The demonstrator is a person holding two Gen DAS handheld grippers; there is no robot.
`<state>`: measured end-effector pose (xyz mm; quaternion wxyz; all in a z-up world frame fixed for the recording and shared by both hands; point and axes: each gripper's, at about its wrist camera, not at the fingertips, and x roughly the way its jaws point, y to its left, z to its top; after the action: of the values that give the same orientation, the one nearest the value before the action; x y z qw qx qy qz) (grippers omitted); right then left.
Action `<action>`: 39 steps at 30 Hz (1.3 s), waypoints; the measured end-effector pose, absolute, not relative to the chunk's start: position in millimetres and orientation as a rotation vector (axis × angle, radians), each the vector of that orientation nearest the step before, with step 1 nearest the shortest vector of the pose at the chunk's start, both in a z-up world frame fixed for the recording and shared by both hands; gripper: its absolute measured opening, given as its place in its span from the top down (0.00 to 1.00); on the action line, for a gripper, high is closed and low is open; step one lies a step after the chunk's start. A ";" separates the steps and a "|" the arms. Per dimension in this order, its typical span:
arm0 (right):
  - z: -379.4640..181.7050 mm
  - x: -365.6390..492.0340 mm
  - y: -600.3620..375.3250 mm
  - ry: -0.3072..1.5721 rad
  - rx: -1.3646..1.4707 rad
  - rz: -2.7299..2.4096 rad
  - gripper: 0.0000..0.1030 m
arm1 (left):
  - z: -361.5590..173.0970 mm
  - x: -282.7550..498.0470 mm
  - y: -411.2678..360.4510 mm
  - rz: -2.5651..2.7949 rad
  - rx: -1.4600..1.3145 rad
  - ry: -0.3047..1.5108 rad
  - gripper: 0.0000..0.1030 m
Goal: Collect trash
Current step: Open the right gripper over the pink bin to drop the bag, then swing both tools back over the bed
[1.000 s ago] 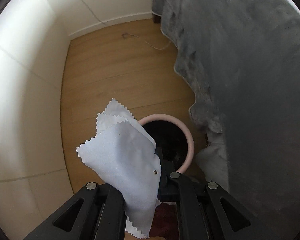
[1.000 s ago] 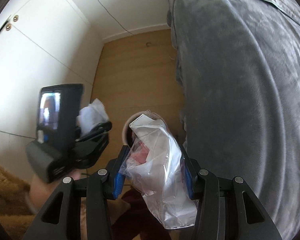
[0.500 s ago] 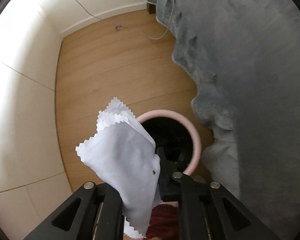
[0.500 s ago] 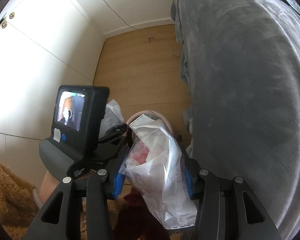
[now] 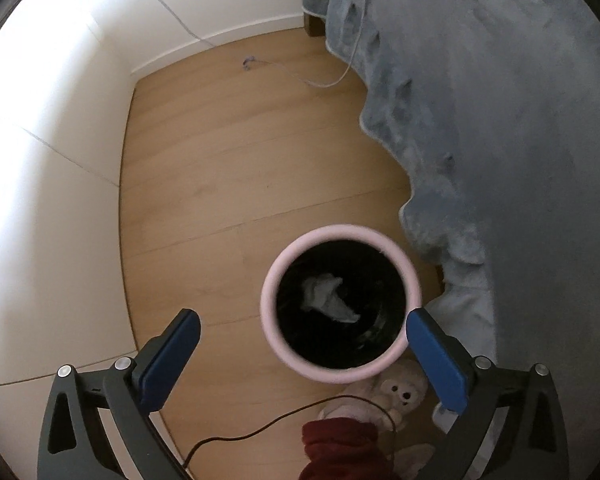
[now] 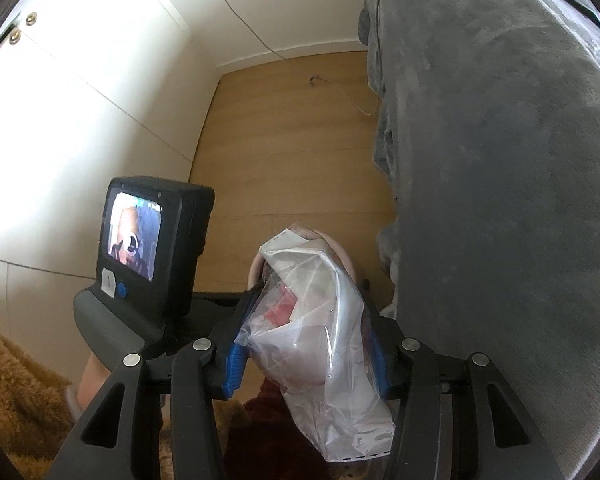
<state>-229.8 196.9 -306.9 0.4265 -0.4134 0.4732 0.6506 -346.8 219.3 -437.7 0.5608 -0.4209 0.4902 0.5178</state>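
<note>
A pink-rimmed round bin [image 5: 284, 264] with a dark inside stands on the wooden floor beside the bed. A white cloth [image 5: 326, 293] lies at its bottom. My left gripper [image 5: 302, 346] is open and empty, its blue pads spread wide just above the bin's near side. My right gripper [image 6: 306, 340] is shut on a clear plastic bag of crumpled trash [image 6: 320, 312], held above the bin, whose rim [image 6: 342, 254] peeks out behind the bag. The left gripper's body with its screen [image 6: 152, 236] shows to the left in the right wrist view.
A bed with a grey blanket [image 5: 500, 120] fills the right side. White cupboard doors [image 5: 48, 160] stand on the left. A thin cable [image 5: 292, 72] lies on the floor far off. A pink plush toy [image 5: 396, 394] and a dark red cloth [image 5: 340, 448] lie by the bin.
My left gripper has opened and let go of the white cloth, which has dropped into the bin. The right gripper still holds the bag and has shifted little.
</note>
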 end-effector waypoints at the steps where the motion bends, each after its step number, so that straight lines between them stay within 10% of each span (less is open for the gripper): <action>1: -307.9 -231.6 197.6 1.186 -1.027 1.631 0.53 | -438.1 -352.9 216.8 1.229 -0.996 1.159 0.00; 12: -368.8 -277.9 220.6 1.289 -1.087 1.671 0.53 | -446.5 -413.4 185.4 1.335 -1.055 1.223 0.00; 18: -376.0 -291.9 224.6 1.179 -1.151 1.650 0.26 | -445.2 -425.9 176.3 1.362 -1.110 1.201 0.00; 25: -374.0 -279.2 225.6 1.213 -1.156 1.626 0.21 | -434.9 -412.5 175.8 1.334 -1.097 1.207 0.00; 39: -187.2 -117.5 166.7 1.226 -0.564 1.392 0.21 | -234.2 -248.1 229.7 1.037 -0.640 1.015 0.00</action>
<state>-117.5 166.7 -187.2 0.5656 -0.2400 0.5214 0.5921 -248.1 229.7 -234.2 0.7016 -0.2876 0.4560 0.4659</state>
